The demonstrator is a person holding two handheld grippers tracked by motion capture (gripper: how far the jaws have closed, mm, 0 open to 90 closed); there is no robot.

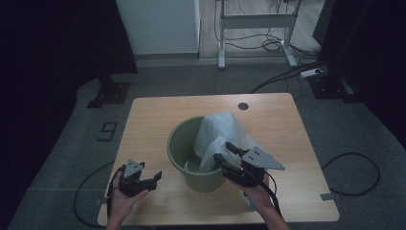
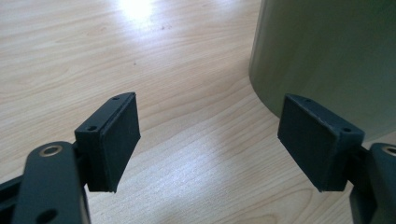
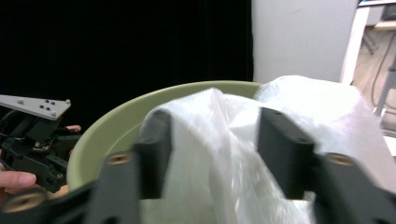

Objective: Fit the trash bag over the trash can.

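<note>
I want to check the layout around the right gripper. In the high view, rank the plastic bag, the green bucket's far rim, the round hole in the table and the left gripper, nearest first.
From the right gripper:
1. Plastic bag, right at its tips.
2. Green bucket far rim, beyond and leftward.
3. Left gripper and round hole, too close to rank: one at the table's near left, the other near the far edge.

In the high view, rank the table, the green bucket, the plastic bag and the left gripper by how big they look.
1. table
2. green bucket
3. plastic bag, though part of it sits inside the bucket, so its rank is unsure
4. left gripper
</note>
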